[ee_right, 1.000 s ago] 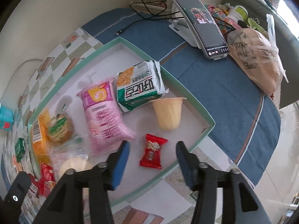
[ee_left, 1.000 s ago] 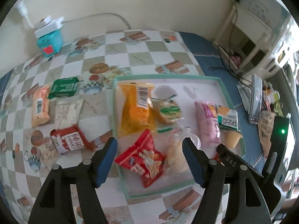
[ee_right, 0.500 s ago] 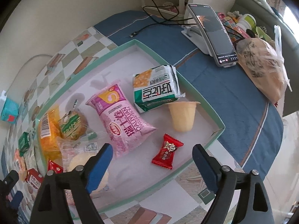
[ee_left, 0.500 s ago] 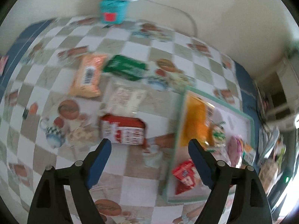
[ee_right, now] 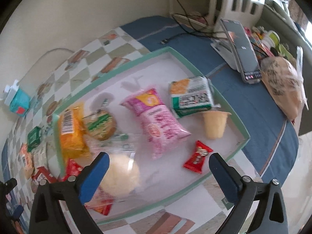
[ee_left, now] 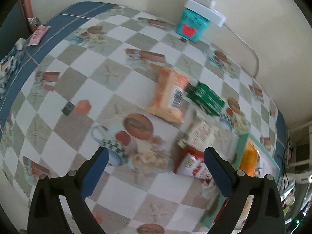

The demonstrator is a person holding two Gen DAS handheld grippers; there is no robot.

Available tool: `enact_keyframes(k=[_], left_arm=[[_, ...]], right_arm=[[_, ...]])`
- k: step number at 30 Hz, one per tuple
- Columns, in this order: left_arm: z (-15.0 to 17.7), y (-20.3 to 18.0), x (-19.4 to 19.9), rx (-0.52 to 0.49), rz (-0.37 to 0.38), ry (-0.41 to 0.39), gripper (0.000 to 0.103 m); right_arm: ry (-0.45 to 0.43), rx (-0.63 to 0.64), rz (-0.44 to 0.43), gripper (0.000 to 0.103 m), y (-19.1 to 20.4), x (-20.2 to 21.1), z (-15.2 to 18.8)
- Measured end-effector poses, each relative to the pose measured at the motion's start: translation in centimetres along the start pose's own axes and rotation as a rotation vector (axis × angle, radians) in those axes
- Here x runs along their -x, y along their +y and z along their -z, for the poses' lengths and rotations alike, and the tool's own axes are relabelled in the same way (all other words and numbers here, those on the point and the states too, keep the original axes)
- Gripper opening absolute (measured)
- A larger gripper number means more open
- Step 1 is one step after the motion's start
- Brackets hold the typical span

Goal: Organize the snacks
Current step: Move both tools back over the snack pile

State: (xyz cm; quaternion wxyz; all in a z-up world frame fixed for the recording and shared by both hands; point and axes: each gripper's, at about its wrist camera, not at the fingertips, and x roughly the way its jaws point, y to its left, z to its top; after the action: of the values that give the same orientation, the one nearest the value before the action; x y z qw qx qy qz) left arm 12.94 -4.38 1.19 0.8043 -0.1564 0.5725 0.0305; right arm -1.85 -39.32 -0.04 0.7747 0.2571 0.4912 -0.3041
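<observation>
My left gripper [ee_left: 156,167] hangs over the checkered tablecloth, jaws still opening and nothing between them. Loose snacks lie ahead of it: an orange packet [ee_left: 169,95], a green packet [ee_left: 206,99], a white packet [ee_left: 200,134] and a red-and-white packet [ee_left: 193,164] by the right finger. In the right wrist view my right gripper [ee_right: 159,172] stands above the green-rimmed tray [ee_right: 230,105], jaws opening wide, holding nothing. In the tray lie a pink bag [ee_right: 158,120], a green-and-white cracker pack [ee_right: 191,97], a jelly cup [ee_right: 214,124], a small red candy [ee_right: 198,157], a wrapped bun [ee_right: 120,173] and an orange bag [ee_right: 71,132].
A teal box [ee_left: 192,25] with a white power strip [ee_left: 204,9] on it stands by the wall. Past the tray are a phone on a stand [ee_right: 241,48], a brown plastic bag [ee_right: 284,83] and cables on the blue cloth.
My left gripper swung left off the tray to over the loose packets, rolled, and its jaws widened. My right gripper's jaws spread wide and it drifted slightly over the tray.
</observation>
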Motion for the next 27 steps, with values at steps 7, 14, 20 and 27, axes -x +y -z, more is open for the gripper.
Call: enact_keyframes(k=[7,14,20,27], left_arm=[[-1.2,3.3,0.8,0.085,0.010,-0.030,0.098],[-2.0,6.5,1.5,0.160,0.013,-0.052,0.099],[-2.6,9.1,1.8,0.197,-0.037,-0.078,0.099],[-3.1,11.2,1.9,0.196,-0.036,-0.078,0.099]], right_arm=[[-0.043,0.080,-0.045,0.103,3.7,1.6,0.7],[-0.074,0.200,-0.105,0.103,8.9,3.1,2.5],[-0.084,0.279,-0.151,0.103,12.6,3.9,4.1],[-0.044,0.349,-0.222,0.103,16.2,3.7,6.1]])
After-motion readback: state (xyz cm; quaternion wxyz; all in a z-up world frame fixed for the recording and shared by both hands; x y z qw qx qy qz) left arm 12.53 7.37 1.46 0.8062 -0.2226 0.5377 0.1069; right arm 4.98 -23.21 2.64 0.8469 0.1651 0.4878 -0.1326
